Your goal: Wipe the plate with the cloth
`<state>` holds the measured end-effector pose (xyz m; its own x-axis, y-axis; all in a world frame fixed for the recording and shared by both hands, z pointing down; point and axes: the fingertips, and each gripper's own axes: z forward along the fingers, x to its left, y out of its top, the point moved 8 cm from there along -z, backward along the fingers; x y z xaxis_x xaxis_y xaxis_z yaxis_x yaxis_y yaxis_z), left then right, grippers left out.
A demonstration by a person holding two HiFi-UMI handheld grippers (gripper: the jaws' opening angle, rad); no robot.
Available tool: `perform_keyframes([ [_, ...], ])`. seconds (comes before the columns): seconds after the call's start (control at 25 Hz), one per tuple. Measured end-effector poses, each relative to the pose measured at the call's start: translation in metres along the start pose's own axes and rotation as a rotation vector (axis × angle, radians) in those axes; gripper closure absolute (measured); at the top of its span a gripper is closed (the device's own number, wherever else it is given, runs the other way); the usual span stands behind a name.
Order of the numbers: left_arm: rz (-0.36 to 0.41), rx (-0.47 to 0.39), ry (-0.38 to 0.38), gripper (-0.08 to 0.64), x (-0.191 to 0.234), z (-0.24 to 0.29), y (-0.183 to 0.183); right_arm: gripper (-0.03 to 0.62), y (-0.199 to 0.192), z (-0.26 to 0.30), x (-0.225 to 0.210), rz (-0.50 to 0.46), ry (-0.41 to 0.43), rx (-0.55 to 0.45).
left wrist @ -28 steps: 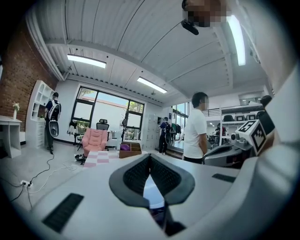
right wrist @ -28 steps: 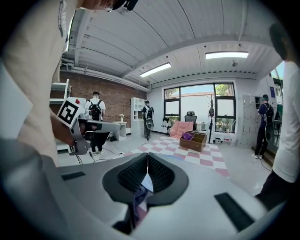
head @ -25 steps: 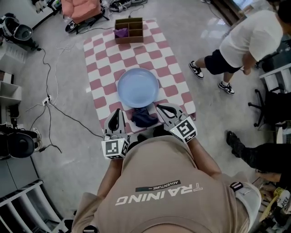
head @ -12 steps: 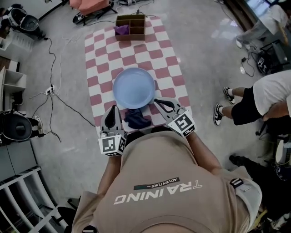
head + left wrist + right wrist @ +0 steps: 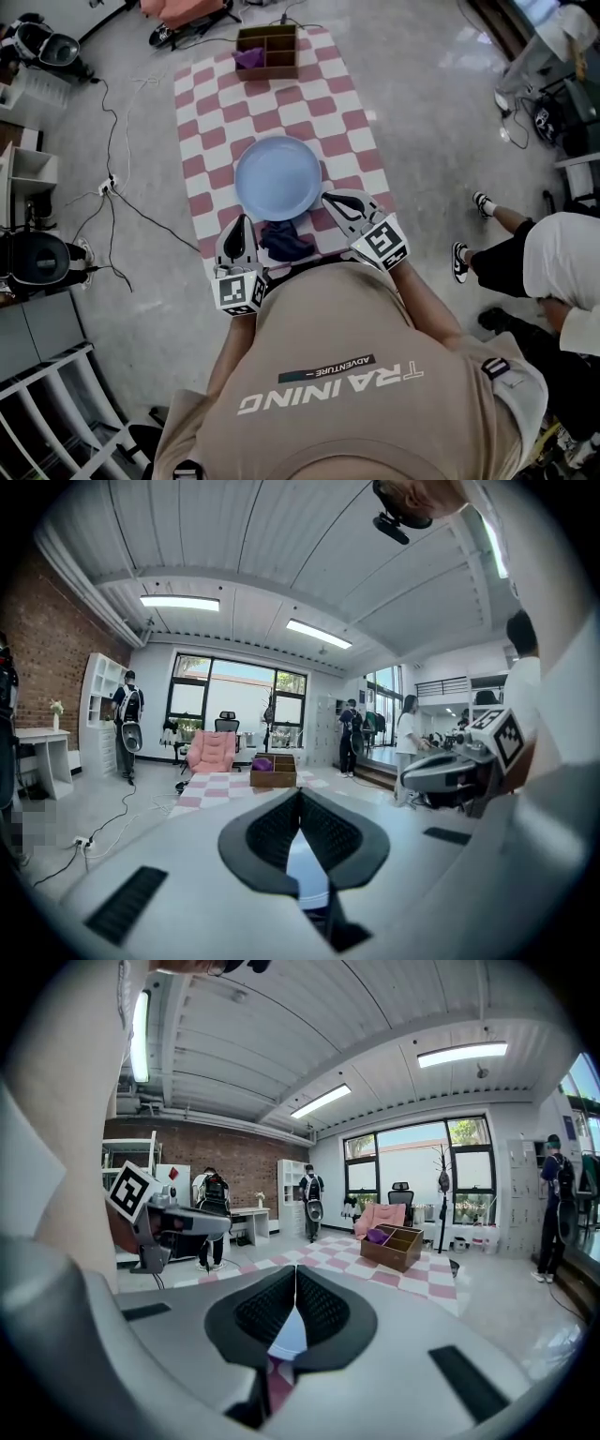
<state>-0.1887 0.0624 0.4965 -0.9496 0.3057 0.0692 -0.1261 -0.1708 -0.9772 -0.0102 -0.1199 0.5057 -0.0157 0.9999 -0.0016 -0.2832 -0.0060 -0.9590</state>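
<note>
**Both grippers empty at the near edge, cloth lying beside the plate**

- Surface [image 5: 211, 112]: red-and-white checkered top on a grey floor.
- Plate [image 5: 277, 177]: pale blue, round, sits flat near the middle of the surface, a little toward the near end.
- Cloth [image 5: 285, 240]: dark blue, crumpled in a heap at the near edge. It lies right against the plate's near rim; whether it overlaps the rim cannot be told. Nothing grips it.
- Left gripper [image 5: 240, 221]: just left of the cloth, pointing toward the plate. In the left gripper view its fingers [image 5: 267, 832] are pressed together at the tips with nothing between them. A sliver of the blue plate shows through the gap behind the tips.
- Right gripper [image 5: 329, 198]: just right of the cloth, tips close to the plate's near-right rim. In the right gripper view its fingers [image 5: 262, 1312] are likewise closed on each other and empty.
- The cloth lies between the two grippers.
- Wooden box [image 5: 267, 52]: has compartments and stands at the far end of the surface, well apart from the plate. A purple item [image 5: 248, 58] sits in its left compartment.
- Cables [image 5: 112, 178] trail over the floor left of the surface.
- A person [image 5: 553, 258] in a white top stands off to the right.
- Pink armchair [image 5: 211, 752] beyond the far end.
</note>
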Motion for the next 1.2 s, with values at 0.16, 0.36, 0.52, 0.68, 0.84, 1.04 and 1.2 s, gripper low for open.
perform_keyframes([
  [0.16, 0.039, 0.116, -0.031, 0.545, 0.005, 0.006, -0.038, 0.574, 0.002, 0.003, 0.001, -0.023, -0.003, 0.007],
  [0.36, -0.006, 0.364, -0.168, 0.545, -0.003, 0.007, -0.096, 0.574, -0.001, 0.008, -0.003, 0.007, -0.022, 0.005],
  [0.52, 0.009, 0.495, -0.258, 0.545, -0.018, 0.010, -0.117, 0.574, 0.000, 0.007, -0.005, 0.003, -0.019, 0.014],
  [0.68, -0.003, 0.504, -0.251, 0.545, -0.017, 0.016, -0.118, 0.574, -0.001, 0.006, -0.004, -0.016, -0.019, 0.028],
  [0.84, -0.003, 0.482, -0.303, 0.525, -0.020, 0.022, -0.114, 0.574, -0.003, 0.007, -0.003, -0.021, -0.008, 0.038],
  [1.04, 0.065, 0.587, -0.338, 0.152, -0.034, 0.026, -0.126, 0.574, -0.004, 0.008, 0.000, -0.018, 0.008, 0.040],
  [1.2, 0.016, 0.615, -0.320, 0.152, -0.033, 0.025, -0.132, 0.574, -0.005, 0.008, 0.004, -0.032, 0.026, 0.045],
])
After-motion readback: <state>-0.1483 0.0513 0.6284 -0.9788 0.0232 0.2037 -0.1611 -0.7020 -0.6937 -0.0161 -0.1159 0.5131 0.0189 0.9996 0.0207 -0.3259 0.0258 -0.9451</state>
